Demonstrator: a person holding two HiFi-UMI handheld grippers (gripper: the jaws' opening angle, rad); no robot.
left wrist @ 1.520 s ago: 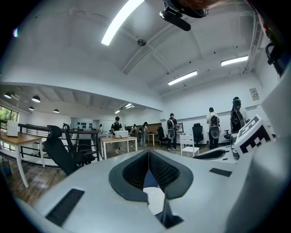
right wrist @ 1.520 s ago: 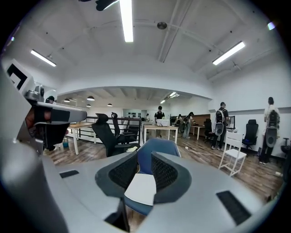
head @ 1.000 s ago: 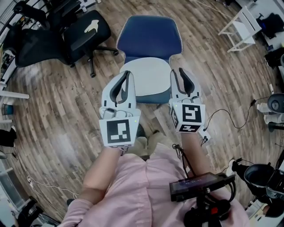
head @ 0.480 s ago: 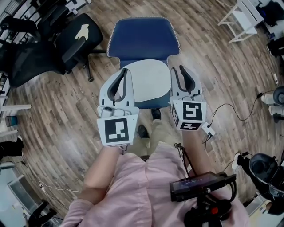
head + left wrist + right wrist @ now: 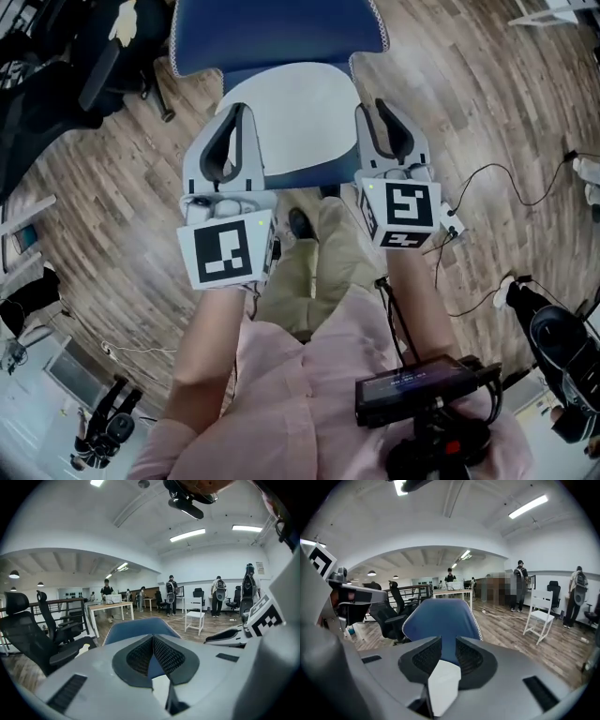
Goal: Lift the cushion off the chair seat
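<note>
- The cushion (image 5: 292, 117) lies flat on the seat (image 5: 300, 180) of the blue chair (image 5: 272, 28), with one of your grippers at each side edge; nothing is lifted yet
- Your left gripper (image 5: 152, 641) has its jaws pressed together at the tips, with nothing between the pads. Driven in like that, it will likely just shove the cushion sideways across the seat, so spread it first
- Your right gripper (image 5: 448, 646) has its jaws a narrow way apart. The chair back (image 5: 440, 616) and a corner of the cushion show through the gap, and nothing is pinched. That slot looks slim for a padded edge, so it may ride over the top rather than bite
- If one side grips and the other misses, the cushion will probably hang from one edge, swing and slip free, perhaps down to the floor (image 5: 112, 206)
- A shallow pinch on the very rim is likely to peel off once the weight comes on, so get the pads well onto the edge
- Both grippers point level at the chair back rather than down at the seat, so a forward push could knock the chair away. Its base is hidden, so I cannot tell whether it rolls
- Mind the cable (image 5: 492, 169) on the floor to your right if you step round
</note>
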